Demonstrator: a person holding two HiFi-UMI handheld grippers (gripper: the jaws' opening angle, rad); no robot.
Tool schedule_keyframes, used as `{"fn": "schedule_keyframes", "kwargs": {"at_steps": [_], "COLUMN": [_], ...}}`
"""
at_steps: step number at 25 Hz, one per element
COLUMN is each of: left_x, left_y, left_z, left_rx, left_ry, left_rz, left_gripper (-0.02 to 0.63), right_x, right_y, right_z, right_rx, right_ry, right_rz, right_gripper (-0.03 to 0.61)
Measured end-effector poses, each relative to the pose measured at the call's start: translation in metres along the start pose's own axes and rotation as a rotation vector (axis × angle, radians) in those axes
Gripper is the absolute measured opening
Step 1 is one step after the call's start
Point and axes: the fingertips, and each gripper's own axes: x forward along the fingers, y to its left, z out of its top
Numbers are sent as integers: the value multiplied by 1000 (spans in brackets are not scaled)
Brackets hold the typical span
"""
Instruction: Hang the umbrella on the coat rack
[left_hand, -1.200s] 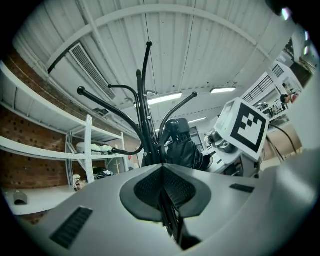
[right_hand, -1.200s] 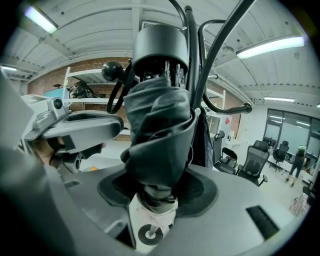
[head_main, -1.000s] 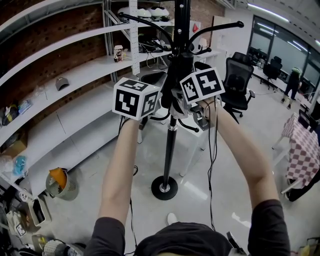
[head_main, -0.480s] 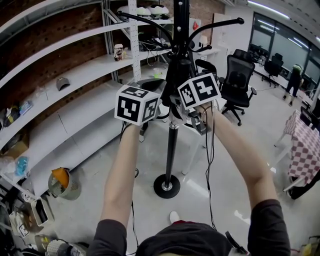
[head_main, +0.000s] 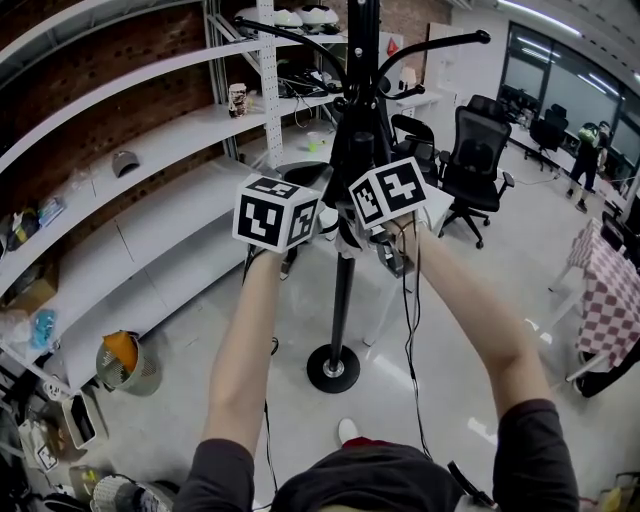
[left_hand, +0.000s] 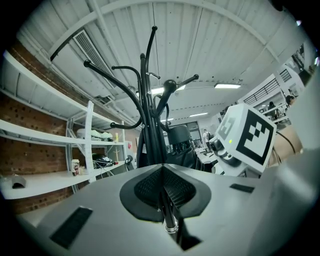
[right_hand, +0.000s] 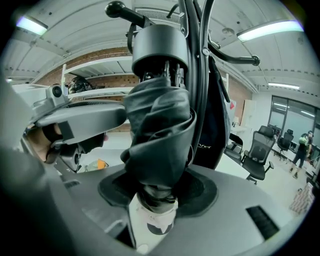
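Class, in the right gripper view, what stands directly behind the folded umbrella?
The coat rack's black pole and hooks rise behind the umbrella, with dark fabric hanging there. The umbrella covers the pole's lower part.

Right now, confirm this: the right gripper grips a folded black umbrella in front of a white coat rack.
Wrong on one count: the coat rack is black, not white, as the head view shows. The right gripper does grip the folded black umbrella in front of it.
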Motion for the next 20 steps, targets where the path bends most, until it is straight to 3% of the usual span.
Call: {"fn": "schedule_keyframes", "kwargs": {"at_steps": [20], "left_x": [2], "left_y": [3], "left_z": [-41], "left_rx": [-26], "left_ry": [102], "left_rz": [55], "left_gripper": [11], "right_x": [6], "right_y": [8], "right_z": [-15], "right_rx": [36], "right_ry": [-66], "right_rz": [-6], "right_gripper": [209]}}
